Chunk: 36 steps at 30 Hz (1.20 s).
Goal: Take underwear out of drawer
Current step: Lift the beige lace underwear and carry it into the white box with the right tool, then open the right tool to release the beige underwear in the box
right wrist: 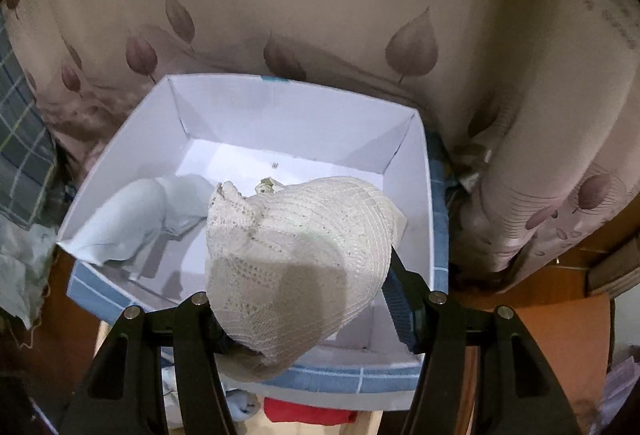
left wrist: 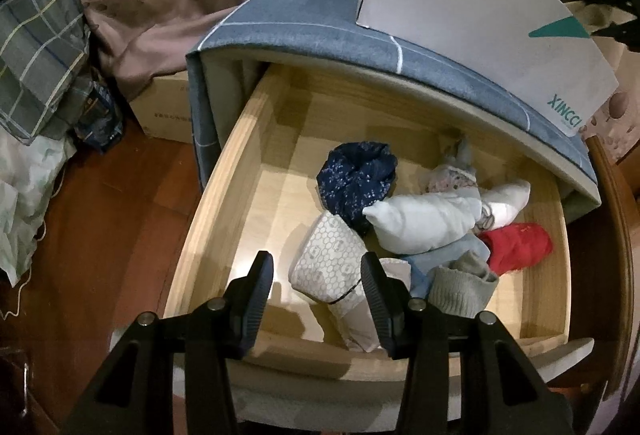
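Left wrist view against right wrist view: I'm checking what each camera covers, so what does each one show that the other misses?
Only the left wrist view shows the drawer's inside: a navy bundle, a white bundle, a patterned roll and the left gripper, open and empty above them.

Only the right wrist view shows the white box's inside with a pale blue garment, and the right gripper shut on a cream lace piece.

Both show the white box, the red garment and the blue checked cloth.
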Each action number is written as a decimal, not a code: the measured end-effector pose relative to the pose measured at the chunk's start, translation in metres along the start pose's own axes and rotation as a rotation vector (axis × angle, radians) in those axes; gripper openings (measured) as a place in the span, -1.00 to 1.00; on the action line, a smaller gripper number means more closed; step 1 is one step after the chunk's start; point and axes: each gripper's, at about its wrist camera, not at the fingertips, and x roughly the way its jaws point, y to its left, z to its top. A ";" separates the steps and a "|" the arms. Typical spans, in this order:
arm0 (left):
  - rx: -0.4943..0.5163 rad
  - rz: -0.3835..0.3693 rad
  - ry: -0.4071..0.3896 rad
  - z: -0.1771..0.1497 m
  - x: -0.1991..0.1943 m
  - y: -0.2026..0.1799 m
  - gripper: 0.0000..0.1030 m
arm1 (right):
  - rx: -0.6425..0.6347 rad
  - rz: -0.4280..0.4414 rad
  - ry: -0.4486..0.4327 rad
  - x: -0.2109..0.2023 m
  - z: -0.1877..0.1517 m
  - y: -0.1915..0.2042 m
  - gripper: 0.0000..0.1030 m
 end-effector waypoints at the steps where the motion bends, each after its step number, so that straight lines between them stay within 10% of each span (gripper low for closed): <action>1: 0.001 -0.003 0.000 0.000 0.000 -0.001 -0.10 | -0.012 -0.016 0.004 0.006 0.000 0.001 0.09; 16: -0.004 -0.014 0.000 0.002 0.000 0.002 -0.10 | 0.050 -0.004 0.123 0.051 -0.015 -0.005 0.21; 21: -0.004 -0.012 -0.001 0.002 0.001 0.001 -0.10 | 0.055 0.013 0.119 0.039 -0.013 -0.004 0.48; 36: 0.009 0.009 0.004 0.000 0.000 -0.001 -0.10 | 0.042 0.105 0.071 -0.049 -0.057 -0.006 0.48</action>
